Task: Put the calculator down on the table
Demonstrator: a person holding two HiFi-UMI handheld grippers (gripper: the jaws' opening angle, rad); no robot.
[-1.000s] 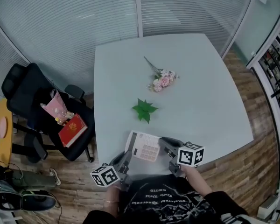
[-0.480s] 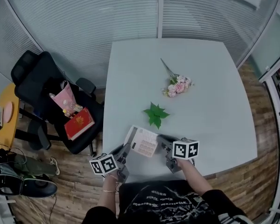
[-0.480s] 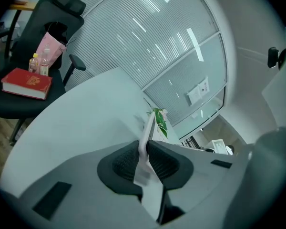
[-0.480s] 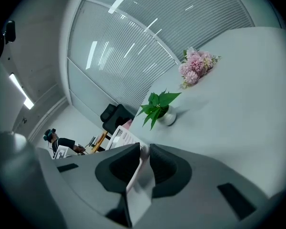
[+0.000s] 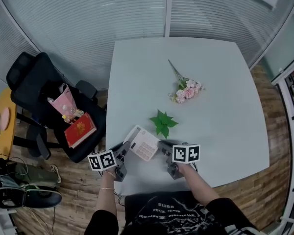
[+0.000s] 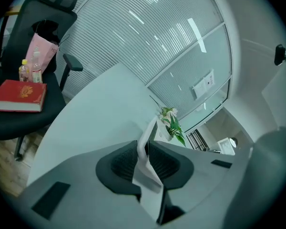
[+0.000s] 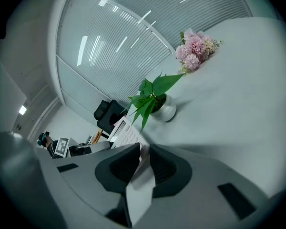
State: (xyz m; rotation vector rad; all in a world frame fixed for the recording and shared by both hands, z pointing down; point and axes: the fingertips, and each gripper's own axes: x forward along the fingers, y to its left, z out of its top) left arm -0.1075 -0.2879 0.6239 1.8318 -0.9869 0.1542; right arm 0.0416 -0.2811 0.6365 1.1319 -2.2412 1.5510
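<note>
your left gripper (image 5: 125, 149) and right gripper (image 5: 163, 146) stay clenched on opposite ends of the calculator (image 5: 143, 143), now lower over the near edge of the table (image 5: 220, 87), just short of the leafy plant (image 5: 161, 123). touchdown looks close; letting go remains.

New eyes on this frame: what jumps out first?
The white calculator stands out first, near the table's front edge, with the left gripper and right gripper each holding one end, jaws shut on it. Beyond it on the grey table sit a small green plant and a pink flower bunch. Left of the table, a black chair carries a red book.
</note>
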